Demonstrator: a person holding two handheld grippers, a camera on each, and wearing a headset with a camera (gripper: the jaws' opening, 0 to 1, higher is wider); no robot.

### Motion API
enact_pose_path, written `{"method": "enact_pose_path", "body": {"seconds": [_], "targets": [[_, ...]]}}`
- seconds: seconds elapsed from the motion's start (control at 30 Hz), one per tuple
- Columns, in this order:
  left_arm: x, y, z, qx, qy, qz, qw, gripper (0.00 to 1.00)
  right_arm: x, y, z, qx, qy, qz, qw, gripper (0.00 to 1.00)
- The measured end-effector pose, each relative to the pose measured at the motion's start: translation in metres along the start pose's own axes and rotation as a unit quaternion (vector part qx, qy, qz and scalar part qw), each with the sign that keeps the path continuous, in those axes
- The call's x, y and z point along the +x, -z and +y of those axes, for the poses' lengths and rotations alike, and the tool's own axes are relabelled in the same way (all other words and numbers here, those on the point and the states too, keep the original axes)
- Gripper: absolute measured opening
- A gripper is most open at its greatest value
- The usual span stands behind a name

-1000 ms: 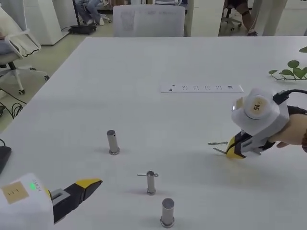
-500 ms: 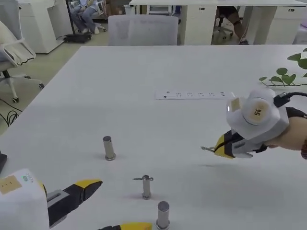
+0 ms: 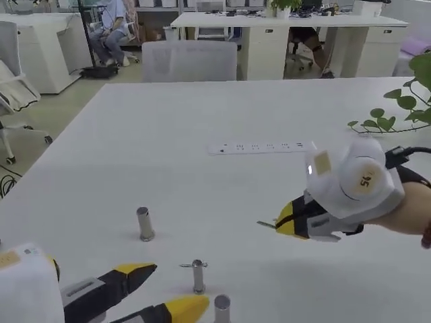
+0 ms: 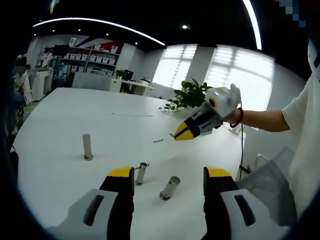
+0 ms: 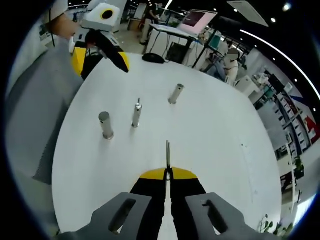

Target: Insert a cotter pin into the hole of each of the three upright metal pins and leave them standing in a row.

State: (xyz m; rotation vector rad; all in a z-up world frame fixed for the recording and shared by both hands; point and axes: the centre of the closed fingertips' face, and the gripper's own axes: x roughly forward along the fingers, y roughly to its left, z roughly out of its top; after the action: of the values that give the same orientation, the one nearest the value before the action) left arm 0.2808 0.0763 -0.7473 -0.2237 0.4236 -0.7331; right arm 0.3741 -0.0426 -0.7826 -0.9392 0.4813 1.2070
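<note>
Right gripper (image 3: 278,224) hangs above the white table (image 3: 202,134), its jaws pinched on a cotter pin (image 5: 167,150) that juts forward from the tips. Three upright metal pins stand apart from one another. The far pin (image 3: 144,223) and the near pin (image 3: 221,308) are bare, and the middle pin (image 3: 197,276) carries an inserted cotter pin (image 3: 192,265) through its top. Left gripper (image 3: 176,288) hovers beside the pins, jaws spread wide and holding nothing. A small sliver (image 4: 158,141) on the table may be a spare cotter pin.

The nearest metal pin (image 3: 221,308) is cut off by the head view's bottom edge.
</note>
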Motion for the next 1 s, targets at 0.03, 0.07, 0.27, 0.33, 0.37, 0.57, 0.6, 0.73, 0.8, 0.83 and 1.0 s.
{"method": "enact_pose_path", "body": {"seconds": [0.03, 0.07, 0.27, 0.33, 0.37, 0.57, 0.6, 0.73, 0.8, 0.83, 1.0], "targets": [[0.001, 0.000, -0.001, -0.002, 0.001, -0.001, 1.0000, 0.54, -0.001, -0.004, 0.003, -0.003, 0.001, -0.005, 1.0000, 0.03], [0.001, 0.000, -0.001, -0.004, 0.001, -0.001, 1.0000, 0.53, -0.001, -0.006, 0.005, -0.004, 0.000, -0.009, 1.0000, 0.03], [0.009, -0.001, -0.008, -0.016, 0.011, -0.004, 0.9998, 0.47, -0.003, -0.023, 0.020, -0.023, -0.006, -0.029, 0.9993, 0.03], [0.012, 0.001, -0.010, -0.019, 0.013, -0.001, 0.9997, 0.45, -0.004, -0.030, 0.026, -0.028, -0.007, -0.040, 0.9988, 0.03], [0.013, 0.001, -0.011, -0.021, 0.014, -0.001, 0.9997, 0.45, -0.005, -0.031, 0.027, -0.030, -0.008, -0.042, 0.9987, 0.03], [0.021, 0.001, -0.014, -0.034, 0.024, -0.001, 0.9991, 0.38, -0.007, -0.048, 0.044, -0.051, -0.020, -0.064, 0.9965, 0.03], [0.022, 0.001, -0.015, -0.036, 0.026, 0.001, 0.9990, 0.37, -0.007, -0.050, 0.047, -0.054, -0.021, -0.065, 0.9962, 0.03], [0.025, 0.002, -0.019, -0.044, 0.033, 0.004, 0.9985, 0.32, -0.009, -0.057, 0.054, -0.061, -0.026, -0.075, 0.9950, 0.03], [0.026, 0.003, -0.021, -0.046, 0.034, 0.006, 0.9983, 0.30, -0.009, -0.059, 0.058, -0.063, -0.028, -0.077, 0.9946, 0.03], [0.027, 0.003, -0.022, -0.048, 0.035, 0.006, 0.9982, 0.29, -0.009, -0.060, 0.060, -0.064, -0.030, -0.079, 0.9943, 0.03], [0.030, 0.003, -0.026, -0.070, 0.045, 0.004, 0.9966, 0.24, -0.009, -0.063, 0.070, -0.075, -0.039, -0.083, 0.9930, 0.03]]}}
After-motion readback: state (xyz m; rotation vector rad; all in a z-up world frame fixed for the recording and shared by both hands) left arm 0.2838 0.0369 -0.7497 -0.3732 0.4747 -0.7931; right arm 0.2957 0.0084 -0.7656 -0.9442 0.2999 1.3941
